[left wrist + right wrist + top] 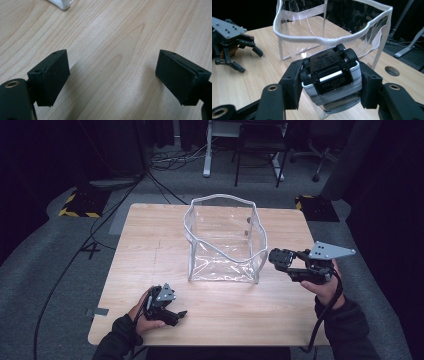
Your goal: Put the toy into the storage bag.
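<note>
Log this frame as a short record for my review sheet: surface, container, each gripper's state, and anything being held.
surface: wooden table
container: clear plastic bag with white trim, standing open at mid-table, nothing visible inside
left gripper: open, holding nothing, low over the near left of the table
right gripper: shut on a toy car
held object: toy car, underside and wheels facing up, clamped by its sides
car position: beside the bag's right side, outside it
</note>
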Available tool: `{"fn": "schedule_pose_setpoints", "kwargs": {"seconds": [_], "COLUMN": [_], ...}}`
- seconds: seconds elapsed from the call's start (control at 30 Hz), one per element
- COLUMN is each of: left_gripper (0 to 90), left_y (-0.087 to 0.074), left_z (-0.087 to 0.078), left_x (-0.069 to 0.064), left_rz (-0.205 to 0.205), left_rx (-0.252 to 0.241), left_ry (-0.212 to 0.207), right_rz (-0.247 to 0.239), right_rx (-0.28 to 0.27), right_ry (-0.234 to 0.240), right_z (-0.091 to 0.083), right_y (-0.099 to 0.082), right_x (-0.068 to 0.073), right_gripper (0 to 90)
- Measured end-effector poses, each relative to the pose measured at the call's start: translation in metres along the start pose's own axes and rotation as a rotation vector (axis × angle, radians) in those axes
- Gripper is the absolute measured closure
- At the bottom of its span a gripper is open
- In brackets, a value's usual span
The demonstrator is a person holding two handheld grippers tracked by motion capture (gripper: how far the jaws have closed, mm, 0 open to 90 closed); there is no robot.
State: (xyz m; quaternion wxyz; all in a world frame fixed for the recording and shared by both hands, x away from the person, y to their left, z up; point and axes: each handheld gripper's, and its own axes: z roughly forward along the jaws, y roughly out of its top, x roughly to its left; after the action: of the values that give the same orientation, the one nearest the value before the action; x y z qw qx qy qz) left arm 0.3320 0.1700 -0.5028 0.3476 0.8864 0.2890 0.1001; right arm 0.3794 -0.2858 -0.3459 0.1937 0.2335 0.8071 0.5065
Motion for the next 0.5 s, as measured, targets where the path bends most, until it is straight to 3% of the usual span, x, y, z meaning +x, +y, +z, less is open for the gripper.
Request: {"fn": "schedule_pose_setpoints", "kwargs": {"seconds": [0.5], "left_gripper": [12.3], "left_y": [0.0], "left_z": [0.0], "left_x": [0.0], "left_rz": [0.0], "left_rx": [0.0], "left_ry": [0.0], "right_rz": [-0.008], "right_rx": [-0.019], "right_ry": [-0.034], "right_z": [0.005], "right_y": [0.036], "right_x": [-0.012], "right_gripper": [45.6]}}
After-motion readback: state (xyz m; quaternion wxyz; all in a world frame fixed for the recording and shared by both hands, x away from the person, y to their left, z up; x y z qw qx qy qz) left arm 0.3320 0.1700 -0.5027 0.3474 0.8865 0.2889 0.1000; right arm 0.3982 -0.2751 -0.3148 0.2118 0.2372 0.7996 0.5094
